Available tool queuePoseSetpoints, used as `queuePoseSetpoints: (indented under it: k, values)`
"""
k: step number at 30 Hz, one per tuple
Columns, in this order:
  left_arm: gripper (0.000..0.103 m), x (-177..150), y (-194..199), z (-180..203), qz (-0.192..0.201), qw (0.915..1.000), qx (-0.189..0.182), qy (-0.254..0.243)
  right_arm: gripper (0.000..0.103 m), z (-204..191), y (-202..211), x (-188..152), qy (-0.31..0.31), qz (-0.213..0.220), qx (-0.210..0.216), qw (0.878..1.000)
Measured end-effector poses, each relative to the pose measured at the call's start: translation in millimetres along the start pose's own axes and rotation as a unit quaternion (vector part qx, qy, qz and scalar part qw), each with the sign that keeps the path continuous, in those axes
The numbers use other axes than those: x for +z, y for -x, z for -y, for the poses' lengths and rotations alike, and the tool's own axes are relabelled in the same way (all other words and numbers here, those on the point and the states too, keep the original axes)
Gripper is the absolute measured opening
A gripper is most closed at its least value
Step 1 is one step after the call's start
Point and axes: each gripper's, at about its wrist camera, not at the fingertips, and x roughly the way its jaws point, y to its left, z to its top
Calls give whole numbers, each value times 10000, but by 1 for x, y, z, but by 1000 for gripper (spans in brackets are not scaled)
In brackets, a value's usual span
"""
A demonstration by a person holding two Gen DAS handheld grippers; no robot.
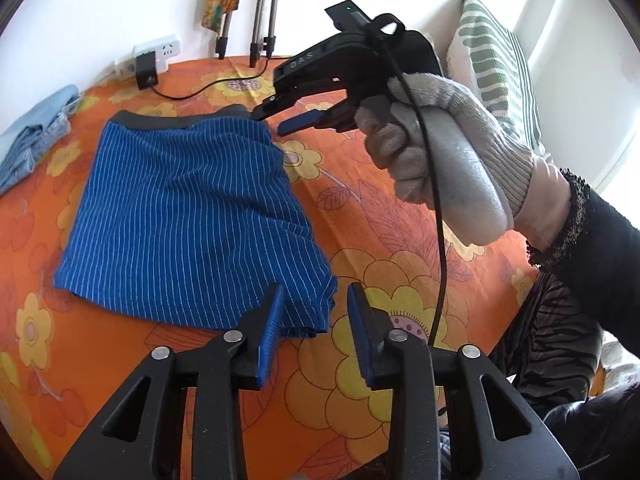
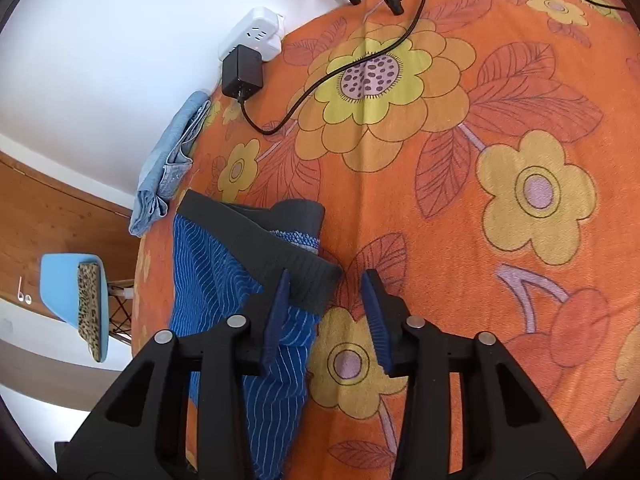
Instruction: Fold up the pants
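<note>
Step in hand, as judged: the blue striped pants [image 1: 188, 216] lay already folded over on the orange floral blanket [image 1: 400, 280], both grippers empty above them, so this read as the gap between one fold and the next, or a final tidy.

Left gripper [image 1: 314, 316]: jaws stood moderately apart, nothing between them. The near hem corner of the pants sat just ahead of and below its left fingertip [image 1: 276, 300]; the bulk of the cloth lay forward and to the left.

Right gripper [image 2: 326, 304]: jaws likewise apart, holding nothing. The grey waistband [image 2: 296, 268] corner lay directly under its left finger [image 2: 280, 304]; contact could not be told. The right finger hung over bare blanket. In the left wrist view this gripper hovered by the waistband end, held in a gloved hand [image 1: 440, 152].

Next move, as judged: either gripper would need to lower, close on its near edge, and carry it across for another fold.
</note>
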Motion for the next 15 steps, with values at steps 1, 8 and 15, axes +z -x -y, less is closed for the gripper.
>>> queuePoseSetpoints:
  k: [1,8,15]
  values:
    - [32,0,-1,1,-8,10000,44,-45,36,0,-1,1,-27,1,23,10000]
    - [32,-1,-20,12,-156,9979,424,-460,16,-4,-3,5,-34,26,159,9999]
    - [15,-5,-34,1,-328,9973,525,-390,9,-5,2,11,6,142,247,9996]
